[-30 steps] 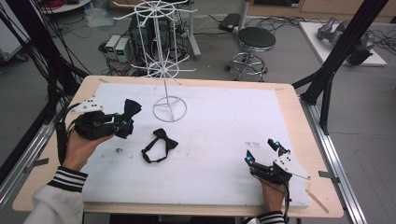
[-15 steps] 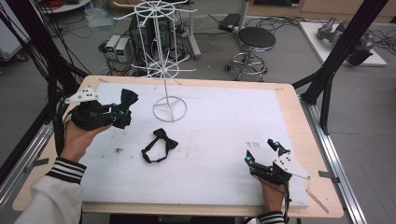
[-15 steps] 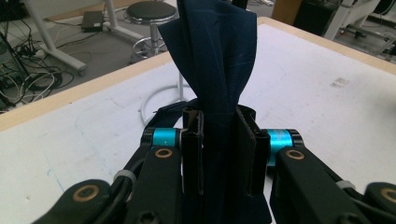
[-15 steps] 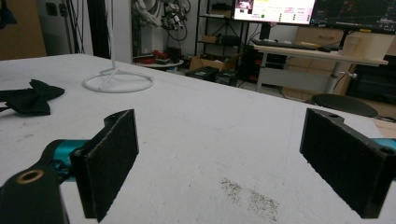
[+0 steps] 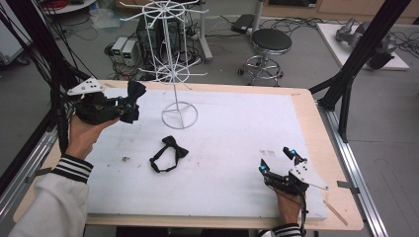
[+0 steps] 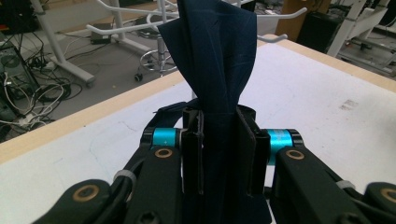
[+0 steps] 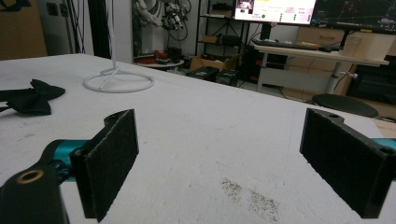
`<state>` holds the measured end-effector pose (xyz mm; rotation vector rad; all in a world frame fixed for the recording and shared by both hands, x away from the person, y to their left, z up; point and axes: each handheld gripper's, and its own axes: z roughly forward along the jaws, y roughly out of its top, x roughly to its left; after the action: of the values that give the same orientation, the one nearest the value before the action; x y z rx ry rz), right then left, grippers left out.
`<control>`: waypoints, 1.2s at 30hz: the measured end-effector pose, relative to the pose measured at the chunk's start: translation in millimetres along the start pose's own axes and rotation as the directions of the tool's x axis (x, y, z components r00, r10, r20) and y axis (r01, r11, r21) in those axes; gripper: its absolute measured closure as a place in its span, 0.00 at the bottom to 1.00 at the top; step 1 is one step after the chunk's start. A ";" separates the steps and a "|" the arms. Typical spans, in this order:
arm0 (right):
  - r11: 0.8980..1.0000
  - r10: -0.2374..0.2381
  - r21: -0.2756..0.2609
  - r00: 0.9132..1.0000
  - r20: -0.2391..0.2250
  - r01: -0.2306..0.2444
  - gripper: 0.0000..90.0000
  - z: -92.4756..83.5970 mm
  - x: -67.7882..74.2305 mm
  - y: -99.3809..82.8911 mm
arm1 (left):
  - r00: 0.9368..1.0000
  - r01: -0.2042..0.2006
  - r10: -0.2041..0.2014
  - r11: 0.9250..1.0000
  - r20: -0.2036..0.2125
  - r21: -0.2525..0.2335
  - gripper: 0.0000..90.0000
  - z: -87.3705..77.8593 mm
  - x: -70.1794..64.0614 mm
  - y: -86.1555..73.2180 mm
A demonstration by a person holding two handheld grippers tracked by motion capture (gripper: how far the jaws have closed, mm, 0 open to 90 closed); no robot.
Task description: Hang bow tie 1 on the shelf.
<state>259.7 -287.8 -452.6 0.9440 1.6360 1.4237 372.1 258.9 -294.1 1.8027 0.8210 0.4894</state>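
Observation:
My left gripper (image 5: 129,102) is lifted above the table's left side, shut on a dark navy bow tie (image 5: 133,94). In the left gripper view the bow tie (image 6: 219,56) stands up between the closed pads (image 6: 194,154). A white wire display rack (image 5: 170,54) stands on its ring base at the table's back centre, just right of the held tie. A second, black bow tie (image 5: 168,154) lies flat on the white mat. My right gripper (image 5: 277,160) rests low at the front right, open, with nothing between its pads (image 7: 112,158). The rack's base (image 7: 117,81) and the black bow tie (image 7: 30,100) lie far off in the right gripper view.
The white mat (image 5: 232,133) covers a wooden table (image 5: 323,143) with metal rails along both sides. Black frame posts (image 5: 356,64) rise at the right and left. A stool (image 5: 271,42), cables and equipment sit on the floor behind the table.
My left gripper has risen and moved away from me towards the rack with the navy bow tie held in it. The right gripper and the black bow tie have stayed put.

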 end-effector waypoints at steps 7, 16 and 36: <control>1.000 -0.001 -0.001 1.000 0.001 0.001 0.12 0.1 0.2 -0.1 | 1.000 0.010 -0.010 1.000 -0.003 -0.020 0.82 1.5 7.2 8.2; 1.000 -0.003 -0.001 1.000 0.001 0.003 0.12 0.1 0.0 -0.1 | 1.000 0.023 -0.023 0.999 0.000 -0.040 0.82 0.4 11.7 17.8; 1.000 0.003 0.002 1.000 0.000 -0.003 0.12 -0.1 0.4 0.0 | 1.000 0.021 -0.020 0.998 0.010 -0.061 0.82 7.1 19.3 36.8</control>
<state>259.4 -287.4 -452.6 0.9478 1.6369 1.4239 401.1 260.4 -263.5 1.7377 0.8085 0.4872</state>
